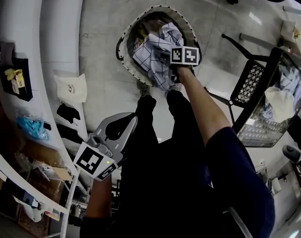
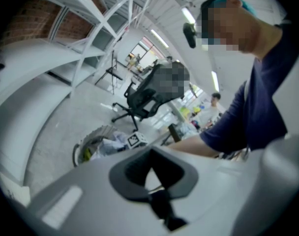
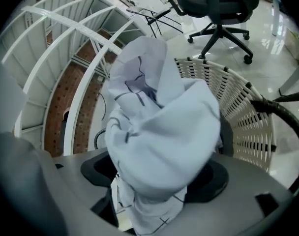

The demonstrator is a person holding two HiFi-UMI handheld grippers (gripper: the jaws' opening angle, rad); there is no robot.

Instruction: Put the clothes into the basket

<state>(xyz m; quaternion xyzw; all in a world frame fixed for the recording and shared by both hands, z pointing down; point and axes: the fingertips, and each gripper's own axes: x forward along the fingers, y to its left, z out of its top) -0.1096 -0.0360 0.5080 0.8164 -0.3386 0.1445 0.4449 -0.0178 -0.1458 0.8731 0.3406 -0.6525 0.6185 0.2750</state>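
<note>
A round woven basket (image 1: 125,38) stands on the floor in front of my feet, holding several clothes. A white checked shirt (image 1: 150,53) lies piled in it and spills over its near rim. My right gripper (image 1: 168,41) reaches down into the basket, its marker cube on top. In the right gripper view the same shirt (image 3: 159,117) bulges between the wide jaws of the right gripper (image 3: 157,181), which is open, with the basket wall (image 3: 238,107) just behind. My left gripper (image 1: 133,119) hangs by my left leg, shut and empty; the left gripper (image 2: 152,181) faces the basket (image 2: 83,149) from a distance.
A black wire rack (image 1: 249,83) with more clothes (image 1: 284,90) stands to the right. A curved white frame (image 1: 61,33) runs along the left, with a white bag (image 1: 71,88) and dark items beside it. A black office chair (image 3: 218,9) is beyond the basket.
</note>
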